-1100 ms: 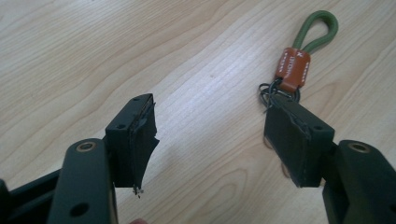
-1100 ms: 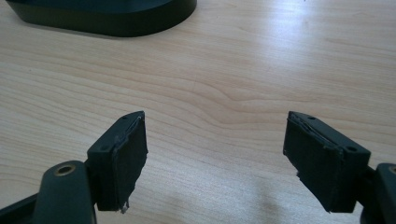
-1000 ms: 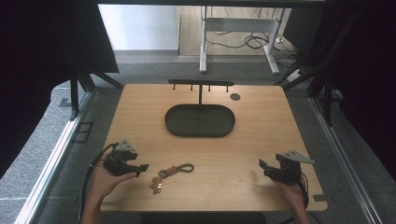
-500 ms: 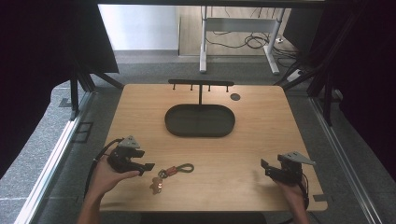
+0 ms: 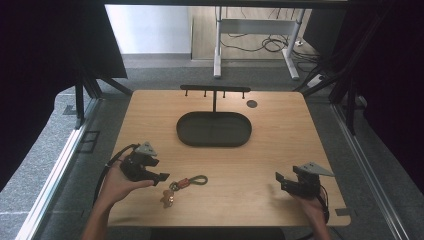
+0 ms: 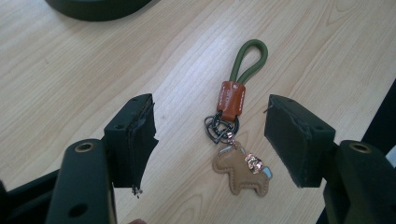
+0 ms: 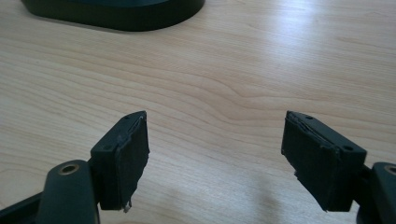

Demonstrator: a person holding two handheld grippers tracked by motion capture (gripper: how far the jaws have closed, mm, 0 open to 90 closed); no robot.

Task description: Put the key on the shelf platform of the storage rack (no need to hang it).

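Risk: the keychain point(image 6: 236, 126) is flat and loose-jointed; if the left hand-held gripper point(image 6: 210, 140) closes too high, its pads would likely slip over the leather tab and metal ring, or pinch only the horse charm point(image 6: 240, 170) and leave the rest dangling.
Second risk: jaws scraping the counter point(image 5: 280, 150) could push the keychain aside.
Keychain position: on the counter's near-left part, in front of the dark oval tray point(image 5: 214, 129) and hook stand point(image 5: 215, 91).
Relative to left hand-held gripper: between the spread jaws and slightly ahead, nearer the right pad, not touched.
Left hand-held gripper state: jaws wide apart, empty.
Right hand-held gripper point(image 7: 215, 154): jaws spread, empty, over bare counter, well apart from the keychain.
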